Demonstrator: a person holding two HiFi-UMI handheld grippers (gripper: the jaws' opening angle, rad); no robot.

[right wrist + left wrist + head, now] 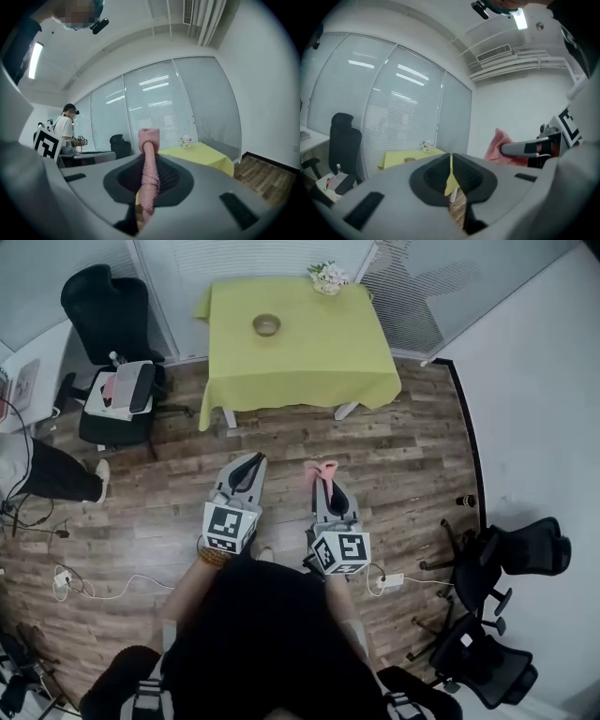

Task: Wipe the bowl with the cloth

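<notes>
We stand on the wood floor [403, 456], and the table [356, 371] fills the upper middle of the head view, well apart from both grippers. It is draped in yellow-green. The bowl [266, 325] sits upright on it, alone, toward the top of the tabletop. A small bunch of flowers [328, 277] stands at the table's upper right edge.

Our left gripper [254, 461] shows just left of centre in the head view, pointing up the frame toward the table. In its own view the jaws are pressed together with nothing held. Only a thin yellow line of the table shows at the seam.

Our right gripper [324, 476] is just beside it, right of centre. Its jaws are clenched on the pink cloth [149, 140]. The cloth runs up between the pads as a narrow bunched strip and pokes out above the tips. In the left gripper view the same cloth shows at the right of the frame.

A black chair [105, 298] stands at the upper left of the head view, and more chairs [506, 559] sit at the lower right. At the left of the right gripper view, a person [65, 125] in a white shirt and cap stands by a desk.
</notes>
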